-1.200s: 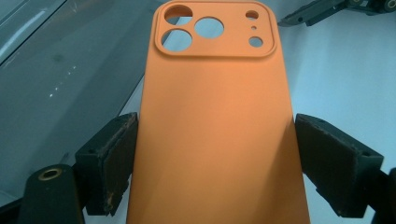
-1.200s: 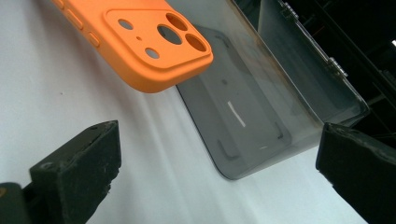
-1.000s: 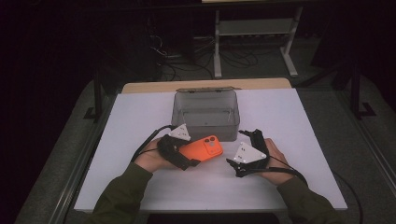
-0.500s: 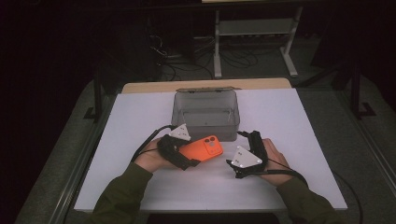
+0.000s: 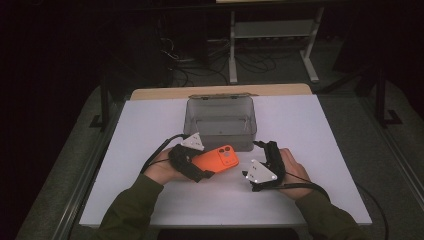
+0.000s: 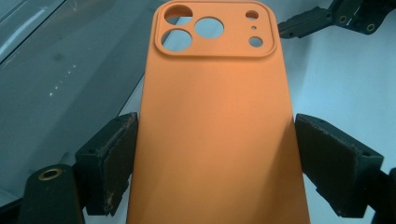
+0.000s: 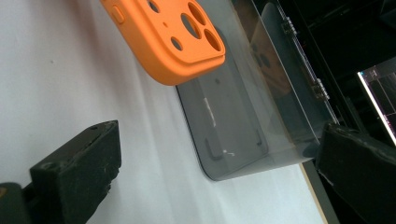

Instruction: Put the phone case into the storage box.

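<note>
We pinch the orange phone case (image 6: 212, 130) across its sides with our left gripper (image 5: 192, 162), just in front of the clear plastic box (image 5: 220, 120). Our right gripper (image 5: 260, 172), jaws spread and empty, sits right of the case.

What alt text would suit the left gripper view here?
An orange phone case, camera cutouts at the top, sits clamped between the two black jaws of the left hand-held gripper. A grey translucent box lies to its left on the white table.
</note>
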{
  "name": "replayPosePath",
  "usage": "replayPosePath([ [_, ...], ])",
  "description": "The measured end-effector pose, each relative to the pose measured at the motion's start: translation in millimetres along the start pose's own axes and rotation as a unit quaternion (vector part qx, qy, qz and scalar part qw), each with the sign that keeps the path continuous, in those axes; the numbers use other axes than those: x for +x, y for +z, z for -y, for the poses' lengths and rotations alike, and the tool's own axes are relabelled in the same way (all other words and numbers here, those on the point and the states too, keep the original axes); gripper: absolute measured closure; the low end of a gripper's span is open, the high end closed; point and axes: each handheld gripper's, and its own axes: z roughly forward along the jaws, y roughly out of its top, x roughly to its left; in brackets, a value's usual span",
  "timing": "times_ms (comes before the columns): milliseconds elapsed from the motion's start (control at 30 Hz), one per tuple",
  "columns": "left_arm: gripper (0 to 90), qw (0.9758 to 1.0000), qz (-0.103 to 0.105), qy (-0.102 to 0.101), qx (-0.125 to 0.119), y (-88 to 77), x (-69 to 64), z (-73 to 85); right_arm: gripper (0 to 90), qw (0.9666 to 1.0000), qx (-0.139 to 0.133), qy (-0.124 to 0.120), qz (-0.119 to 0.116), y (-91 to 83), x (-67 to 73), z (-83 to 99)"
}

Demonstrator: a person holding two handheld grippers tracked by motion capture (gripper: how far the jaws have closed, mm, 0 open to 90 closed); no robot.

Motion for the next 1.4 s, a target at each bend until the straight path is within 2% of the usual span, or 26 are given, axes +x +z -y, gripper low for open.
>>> replayPosePath([
  [133, 16.2, 1.0000, 0.000, 0.002, 0.001, -0.3, 0.3, -0.1, 0.0, 0.9994, 0.004, -0.033, 0.007, 0.1, 0.7, -0.9],
  [333, 16.2, 1.0000, -0.001, 0.002, 0.001, -0.5, 0.3, 0.0, 0.0, 0.9981, 0.005, -0.059, 0.017, -0.3, 3.8, -3.4],
  [633, 16.2, 1.0000, -0.003, -0.007, 0.000, -0.6, 0.6, 0.1, 0.0, 0.9959, 0.003, -0.085, 0.032, -0.7, 7.5, -5.5],
  [1400, 16.2, 1.0000, -0.002, -0.007, 0.003, 0.7, -0.4, -0.8, 0.0, 0.9885, 0.000, -0.139, 0.061, -0.2, 17.6, -11.4],
])
